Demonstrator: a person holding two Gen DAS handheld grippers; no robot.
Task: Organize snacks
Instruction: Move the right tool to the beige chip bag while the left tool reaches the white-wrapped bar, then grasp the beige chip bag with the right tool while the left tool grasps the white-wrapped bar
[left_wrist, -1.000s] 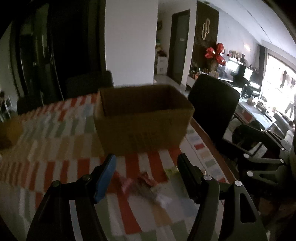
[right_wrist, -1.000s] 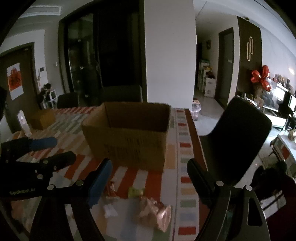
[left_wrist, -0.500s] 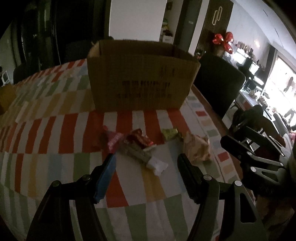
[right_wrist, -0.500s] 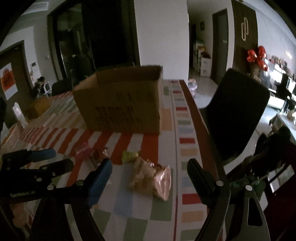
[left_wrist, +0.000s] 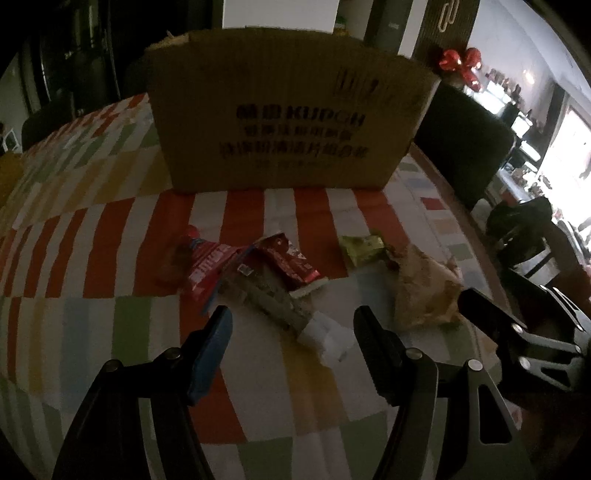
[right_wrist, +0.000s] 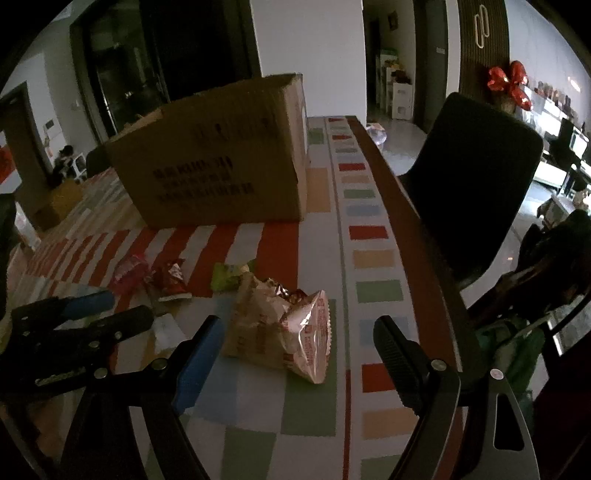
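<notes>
The table (left_wrist: 110, 258), under its checked and striped cloth, fills the view beneath both tongs. Ahead of them, well beyond the tips, stands the brown cardboard box (left_wrist: 284, 122), printed side facing us. A dark chair (right_wrist: 476, 184) sits off to the right tongs' outer side. Now the snacks: the crinkled tan bag (right_wrist: 280, 328) lies between the right tongs (right_wrist: 295, 343) fingers, untouched, jaws spread wide and empty. Left tongs (left_wrist: 291, 332) also released, nothing gripped, with the long grey-and-white bar (left_wrist: 291, 310) just ahead between the tips. Beyond it, the dark red packet (left_wrist: 288, 264), the pink-red packet (left_wrist: 207, 266) beside it, and the small green packet (left_wrist: 362, 249) toward the right.
</notes>
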